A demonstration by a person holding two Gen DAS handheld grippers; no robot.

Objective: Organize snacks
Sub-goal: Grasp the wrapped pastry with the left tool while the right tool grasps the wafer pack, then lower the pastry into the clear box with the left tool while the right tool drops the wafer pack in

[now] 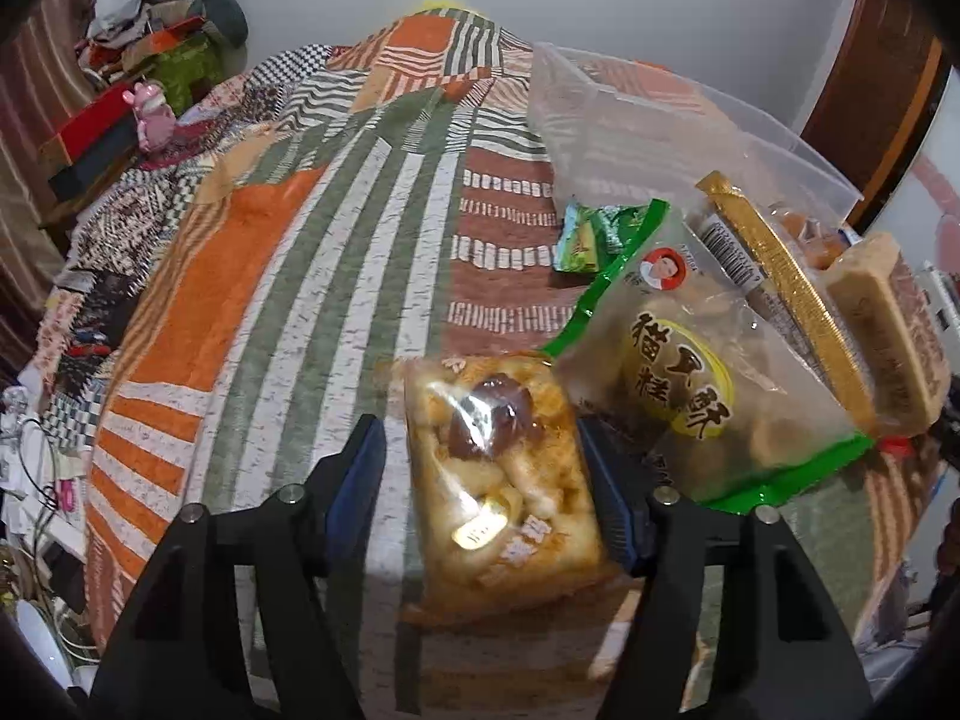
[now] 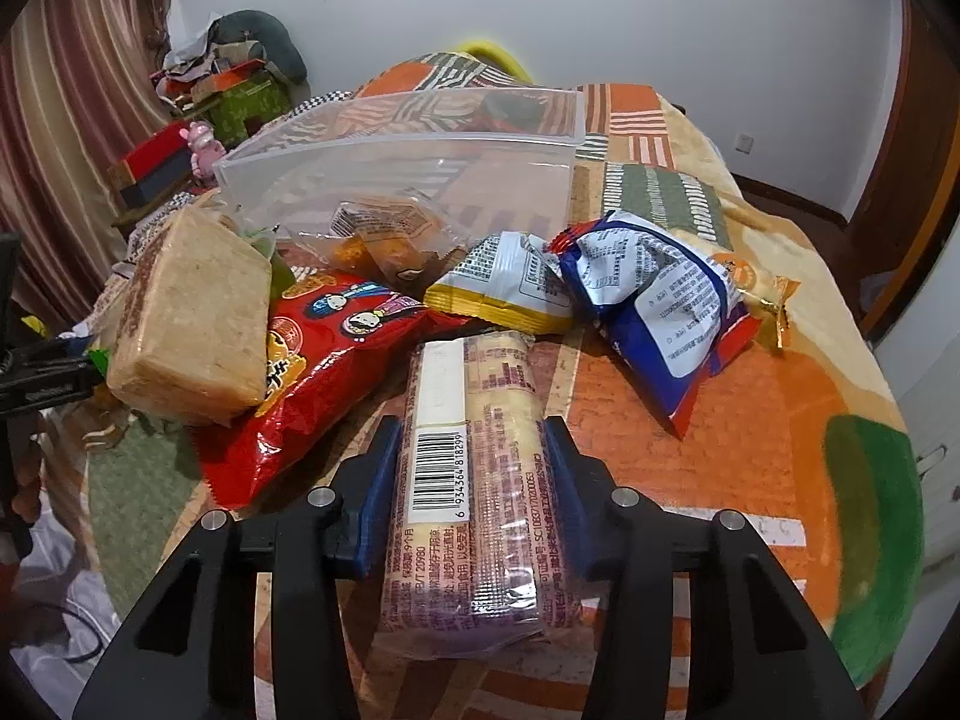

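Note:
My left gripper [image 1: 480,474] is open around an orange bread packet [image 1: 501,474] on the bed; the right pad touches its edge, the left pad stands apart. My right gripper [image 2: 471,480] is shut on a long purple-and-cream biscuit packet [image 2: 474,492] with a barcode. A clear plastic bin [image 2: 408,162] lies ahead on the quilt with one snack packet [image 2: 384,234] at its mouth. It also shows in the left wrist view [image 1: 648,114].
A red chip bag [image 2: 324,354], wrapped bread block [image 2: 192,324], yellow packet [image 2: 510,288] and blue-white bag [image 2: 666,294] lie before the bin. A green-edged cake bag [image 1: 690,360], gold-trimmed packet [image 1: 786,276] and small green packet [image 1: 585,234] lie right of the left gripper. Boxes [image 1: 90,138] sit far left.

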